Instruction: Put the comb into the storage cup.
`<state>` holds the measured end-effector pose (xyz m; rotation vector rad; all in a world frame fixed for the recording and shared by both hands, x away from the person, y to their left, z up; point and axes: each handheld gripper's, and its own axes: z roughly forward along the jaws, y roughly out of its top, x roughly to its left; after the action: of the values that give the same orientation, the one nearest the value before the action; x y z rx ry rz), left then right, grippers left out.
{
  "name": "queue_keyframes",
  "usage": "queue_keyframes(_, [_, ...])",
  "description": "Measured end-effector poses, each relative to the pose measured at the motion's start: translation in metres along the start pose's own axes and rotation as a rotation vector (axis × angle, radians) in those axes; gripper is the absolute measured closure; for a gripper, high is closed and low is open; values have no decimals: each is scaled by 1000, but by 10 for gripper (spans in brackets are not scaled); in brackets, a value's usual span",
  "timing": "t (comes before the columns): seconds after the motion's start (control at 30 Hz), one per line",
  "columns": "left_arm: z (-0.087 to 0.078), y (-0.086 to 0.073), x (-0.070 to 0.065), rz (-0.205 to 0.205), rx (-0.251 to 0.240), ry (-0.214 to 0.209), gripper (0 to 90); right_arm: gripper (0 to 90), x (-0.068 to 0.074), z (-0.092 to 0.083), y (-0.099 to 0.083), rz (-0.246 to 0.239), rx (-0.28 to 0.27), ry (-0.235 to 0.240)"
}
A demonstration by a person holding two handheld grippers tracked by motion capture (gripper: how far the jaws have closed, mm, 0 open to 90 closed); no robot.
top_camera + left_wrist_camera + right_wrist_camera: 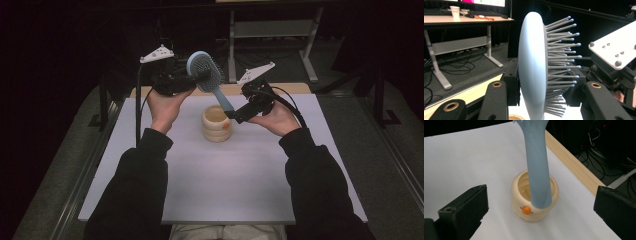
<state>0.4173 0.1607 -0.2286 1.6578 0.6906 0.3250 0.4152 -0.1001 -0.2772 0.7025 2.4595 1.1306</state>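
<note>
The left gripper pinched the head of a light blue hairbrush between its jaws, above the worktop. The left gripper view showed what the high view could not: the smooth back of the hairbrush pressed against one jaw, and the grey bristles with round tips against the other jaw. The right gripper was spread wide, with no earlier picture needed to see that its jaws stood clear of the handle. In the right gripper view, the handle hung down between the two open jaws, and its end was over the mouth of a cream ribbed cup ahead of the gripper. This cup stood on the worktop below and between both grippers. It had an orange round mark with small writing under it, too blurred to read. Around the cup the white surface was free, and a wooden edge ran at the gripper's right.
</note>
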Motion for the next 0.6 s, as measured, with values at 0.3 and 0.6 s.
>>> queue_keyframes(0.3, [-7, 0, 13, -8, 1, 24, 558, 0, -2, -12, -22, 41, -5, -24])
queue_keyframes(0.6, [-13, 0, 21, -20, -18, 34, 557, 0, -9, -23, -45, 86, -26, -19])
